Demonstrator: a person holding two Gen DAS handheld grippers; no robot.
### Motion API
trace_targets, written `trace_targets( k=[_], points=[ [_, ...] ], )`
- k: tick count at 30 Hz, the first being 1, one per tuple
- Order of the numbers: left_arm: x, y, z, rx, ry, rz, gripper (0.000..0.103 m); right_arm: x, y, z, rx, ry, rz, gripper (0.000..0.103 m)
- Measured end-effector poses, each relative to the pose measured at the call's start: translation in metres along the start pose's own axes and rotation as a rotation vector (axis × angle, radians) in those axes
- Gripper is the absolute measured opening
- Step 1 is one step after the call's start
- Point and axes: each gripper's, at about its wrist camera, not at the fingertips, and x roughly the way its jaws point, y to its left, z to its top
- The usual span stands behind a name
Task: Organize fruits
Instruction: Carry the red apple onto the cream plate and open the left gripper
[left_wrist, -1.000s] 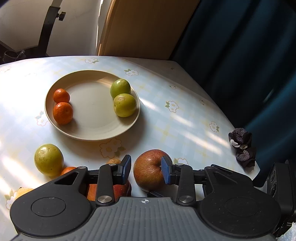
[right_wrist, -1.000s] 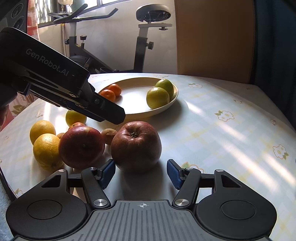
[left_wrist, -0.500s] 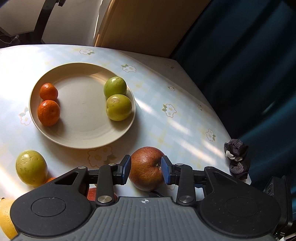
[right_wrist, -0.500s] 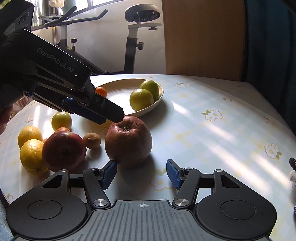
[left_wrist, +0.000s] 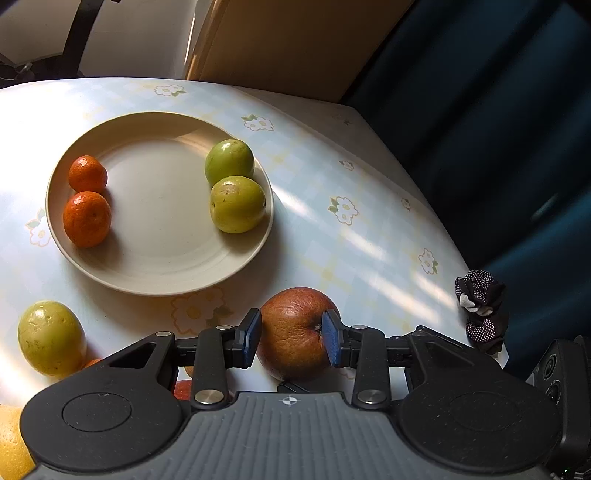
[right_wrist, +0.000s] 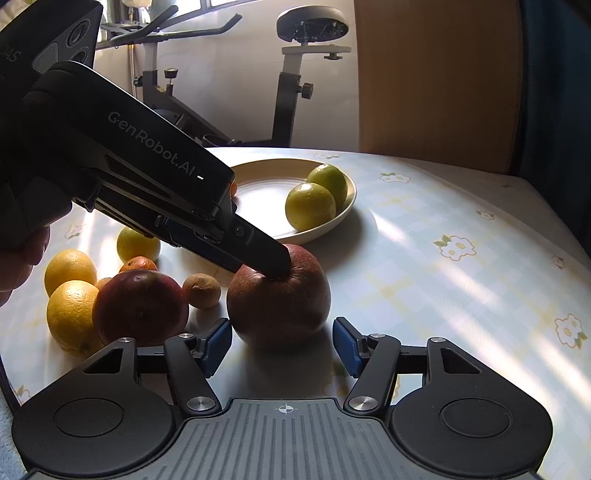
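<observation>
In the left wrist view we see our left tongs (left_wrist: 291, 339) closed on the wrinkled red apple (left_wrist: 295, 332), blue pads touching both its sides near the bench (left_wrist: 351, 240) edge, beyond it the plate (left_wrist: 162, 266) with two tangerines (left_wrist: 86, 218) and two green fruits (left_wrist: 236, 203), and a dark spotted cloth (left_wrist: 480, 310) this view alone shows. In the right wrist view our right tongs (right_wrist: 282, 349) stand wide and empty just before the same apple (right_wrist: 279, 306), which rests on the bench. Only here do a second red apple (right_wrist: 140, 306), lemons (right_wrist: 70, 314), a small brown fruit (right_wrist: 201, 290) and an exercise bike (right_wrist: 291, 74) appear.
</observation>
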Motion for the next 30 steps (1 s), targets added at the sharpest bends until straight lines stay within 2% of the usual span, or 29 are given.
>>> trace_targets(
  k=[6, 17, 24, 30],
  points=[
    [0.003, 0.006, 0.002, -0.010, 0.018, -0.031, 0.040, 0.010, -0.006, 0.004, -0.002, 0.016, 0.045, 0.057],
    [0.001, 0.006, 0.010, -0.047, 0.016, -0.064, 0.040, 0.002, -0.014, 0.014, 0.016, -0.017, 0.045, 0.057],
    [-0.029, -0.006, 0.026, 0.007, -0.073, -0.041, 0.040, 0.001, -0.010, 0.055, -0.034, -0.046, 0.065, 0.057],
    [-0.058, 0.014, 0.051, -0.024, -0.143, -0.012, 0.040, 0.024, -0.002, 0.102, -0.086, -0.051, 0.139, 0.057]
  ],
)
